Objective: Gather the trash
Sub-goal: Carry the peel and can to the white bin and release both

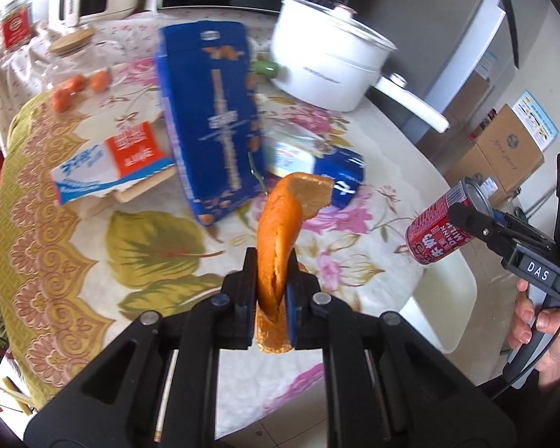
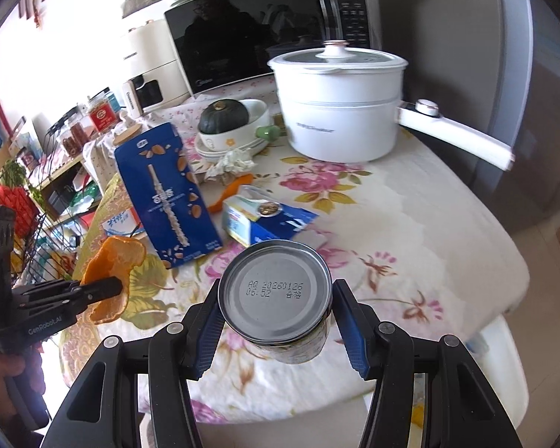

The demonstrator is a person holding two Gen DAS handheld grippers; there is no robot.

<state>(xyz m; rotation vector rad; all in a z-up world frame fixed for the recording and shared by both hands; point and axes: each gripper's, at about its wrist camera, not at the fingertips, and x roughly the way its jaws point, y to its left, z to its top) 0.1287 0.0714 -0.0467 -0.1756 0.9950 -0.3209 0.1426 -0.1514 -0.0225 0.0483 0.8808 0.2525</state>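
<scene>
The left gripper (image 1: 270, 291) squeezes a piece of orange peel (image 1: 280, 231) and holds it up over the flowery table (image 1: 373, 194). The right gripper (image 2: 276, 321) is clamped around a red drink can (image 1: 438, 229), also lifted above the table.

black tongs (image 2: 276, 321) with blue pads (image 2: 349, 326), silver screws, white "das" label.
</scene>
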